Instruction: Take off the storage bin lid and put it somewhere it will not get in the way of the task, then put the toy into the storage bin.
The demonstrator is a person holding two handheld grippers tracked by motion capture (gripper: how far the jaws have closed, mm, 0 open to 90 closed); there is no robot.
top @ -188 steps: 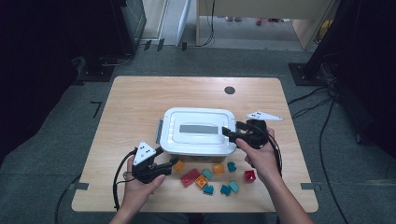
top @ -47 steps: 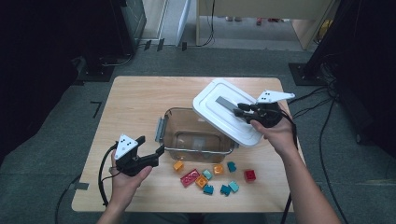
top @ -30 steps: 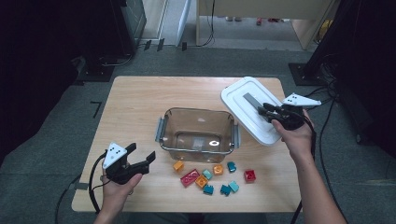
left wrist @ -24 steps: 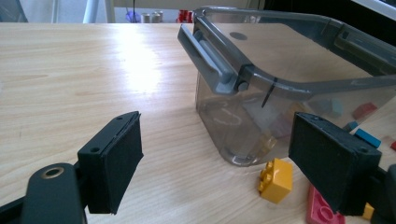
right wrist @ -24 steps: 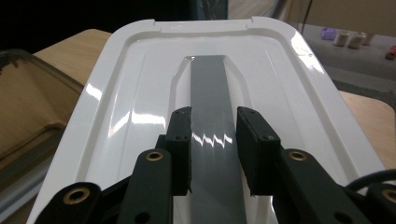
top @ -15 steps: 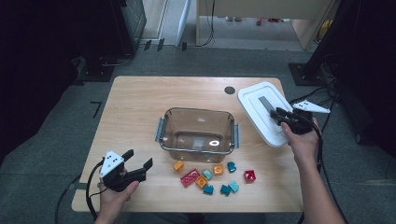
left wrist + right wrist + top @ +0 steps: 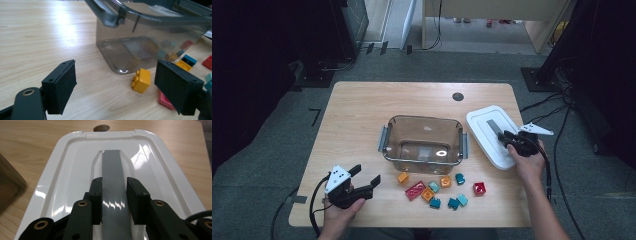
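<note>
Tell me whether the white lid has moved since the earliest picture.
Yes. The white lid came off the clear container and now lies to its right on the table, the right gripper clamped on its grey handle.

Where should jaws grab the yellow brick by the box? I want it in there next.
Grip the yellow brick across its two flat side faces, coming from above: it lies tipped on its side close to the clear box, with free table around it.

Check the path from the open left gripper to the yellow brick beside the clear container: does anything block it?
Nothing visible does. In the left gripper view, the left gripper stands open over bare table, with the yellow brick just ahead. The clear container stands behind the brick, and a pink brick lies beside it.
</note>
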